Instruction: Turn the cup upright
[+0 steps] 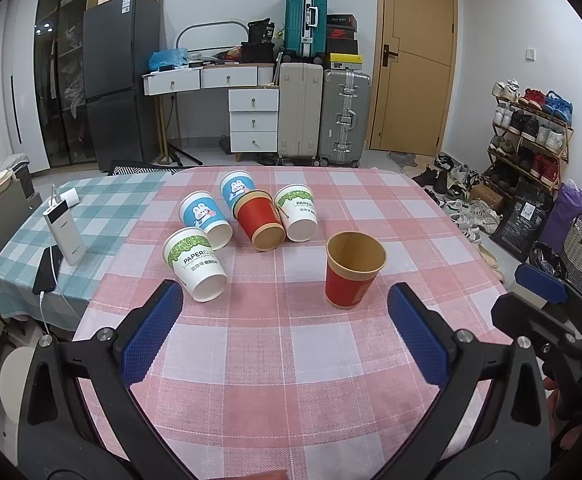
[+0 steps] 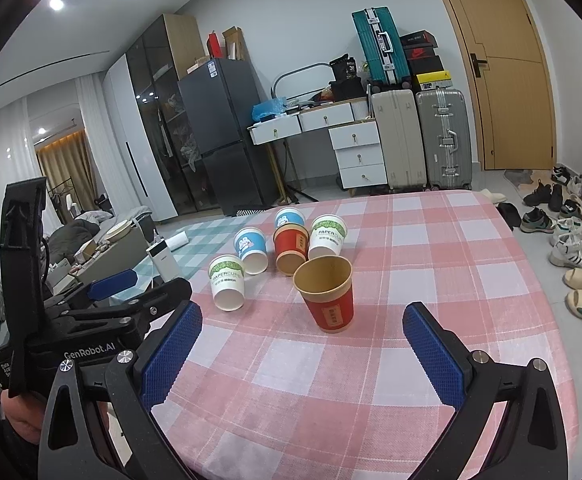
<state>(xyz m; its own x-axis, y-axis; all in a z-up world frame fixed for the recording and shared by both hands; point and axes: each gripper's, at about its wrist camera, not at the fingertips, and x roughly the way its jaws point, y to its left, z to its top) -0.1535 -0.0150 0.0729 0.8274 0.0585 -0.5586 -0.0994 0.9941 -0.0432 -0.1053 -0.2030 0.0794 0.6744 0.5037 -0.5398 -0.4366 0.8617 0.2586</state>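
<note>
— Where's the red cup point(image 1: 353, 270)?
— Upright on the pink cloth point(image 1: 291, 360), near five cups lying down.
— The tongs?
— Left tongs point(image 1: 285, 320) and right tongs point(image 2: 303, 344) gape wide, holding nothing.

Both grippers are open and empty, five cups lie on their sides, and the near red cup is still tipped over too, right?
Not quite: the near red cup stands upright, mouth up, as the left wrist view shows. The rest holds: the left gripper and right gripper are open and empty, and five cups lie tipped behind it.
</note>
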